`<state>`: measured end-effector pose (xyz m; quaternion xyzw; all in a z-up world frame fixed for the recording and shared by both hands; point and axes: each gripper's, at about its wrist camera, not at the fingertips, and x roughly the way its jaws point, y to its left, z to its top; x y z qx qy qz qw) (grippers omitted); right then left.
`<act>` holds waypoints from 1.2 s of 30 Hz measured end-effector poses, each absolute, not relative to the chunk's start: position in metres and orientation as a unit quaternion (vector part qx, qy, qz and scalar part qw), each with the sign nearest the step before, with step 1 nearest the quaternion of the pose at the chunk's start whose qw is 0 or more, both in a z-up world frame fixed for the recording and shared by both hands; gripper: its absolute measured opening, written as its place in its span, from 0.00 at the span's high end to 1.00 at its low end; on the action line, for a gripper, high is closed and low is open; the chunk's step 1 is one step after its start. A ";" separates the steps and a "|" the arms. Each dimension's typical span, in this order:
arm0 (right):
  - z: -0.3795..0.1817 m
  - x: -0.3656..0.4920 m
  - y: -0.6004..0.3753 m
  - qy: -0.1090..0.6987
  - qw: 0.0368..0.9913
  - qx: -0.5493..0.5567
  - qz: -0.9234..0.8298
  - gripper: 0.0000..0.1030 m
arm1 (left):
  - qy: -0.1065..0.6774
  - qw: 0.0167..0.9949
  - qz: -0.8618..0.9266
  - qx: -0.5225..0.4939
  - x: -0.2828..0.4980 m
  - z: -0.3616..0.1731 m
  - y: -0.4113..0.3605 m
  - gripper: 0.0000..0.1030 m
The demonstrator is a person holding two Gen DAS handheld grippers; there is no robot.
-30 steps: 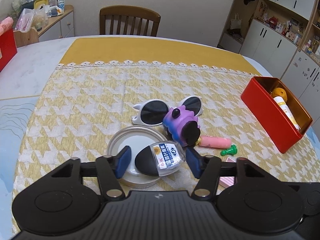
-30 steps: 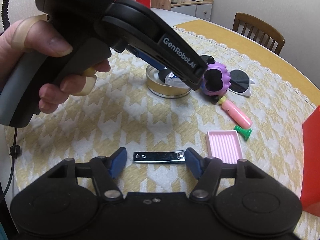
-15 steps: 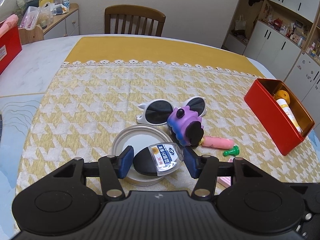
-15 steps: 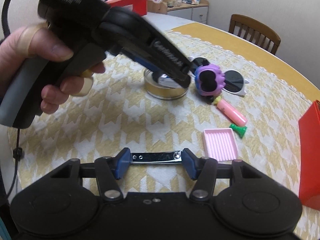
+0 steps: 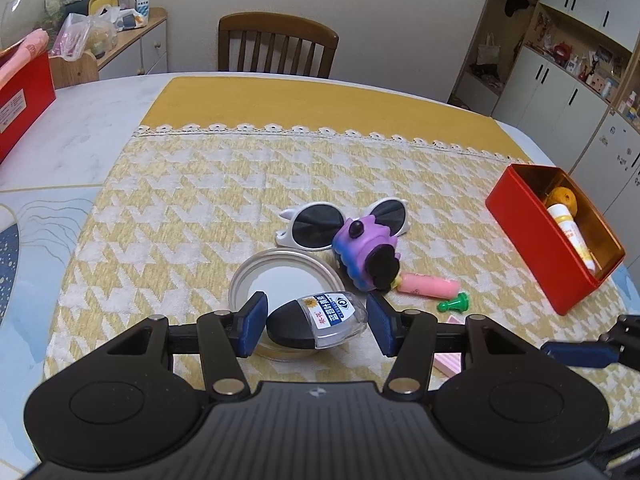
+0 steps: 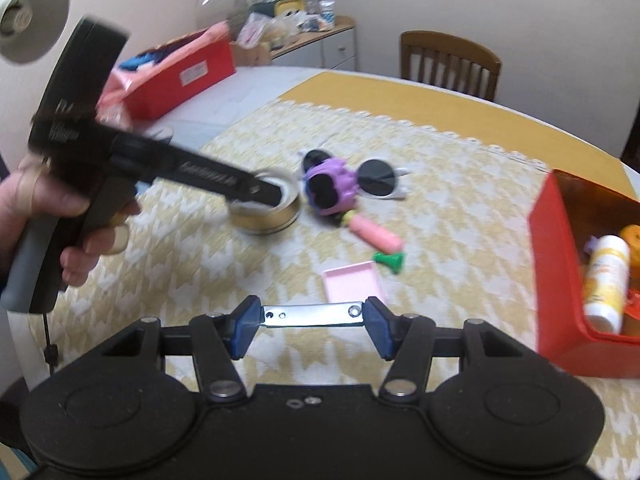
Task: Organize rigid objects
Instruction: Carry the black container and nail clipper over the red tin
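My left gripper is shut on a black oval case with a clear labelled lid and holds it above a round tin. My right gripper is shut on a metal nail clipper, gripped end to end and lifted above the cloth. A red box at the right holds a white bottle and an orange thing; it also shows in the left wrist view. The left gripper appears blurred in the right wrist view.
On the yellow houndstooth cloth lie white sunglasses, a purple toy, a pink tube, a green pawn and a pink tray. Another red box stands far left. A chair stands behind the table.
My right gripper closed on the nail clipper, lifted it and swung right toward the red box. My left gripper closed on the black case and rose slightly.
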<state>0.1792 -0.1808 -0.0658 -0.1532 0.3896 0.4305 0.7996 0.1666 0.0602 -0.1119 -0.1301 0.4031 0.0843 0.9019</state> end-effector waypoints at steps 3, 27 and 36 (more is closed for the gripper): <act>-0.055 0.184 -0.191 0.388 0.804 -0.147 0.426 0.46 | 0.402 0.902 0.083 -0.136 0.165 -0.103 0.055 0.48; -0.004 0.241 -0.303 0.346 0.851 -0.142 0.370 0.45 | 0.361 0.926 0.004 -0.109 0.202 -0.042 -0.063 0.48; -0.009 0.272 -0.344 0.350 0.857 -0.145 0.350 0.45 | 0.361 0.928 -0.022 -0.091 0.241 -0.039 -0.114 0.48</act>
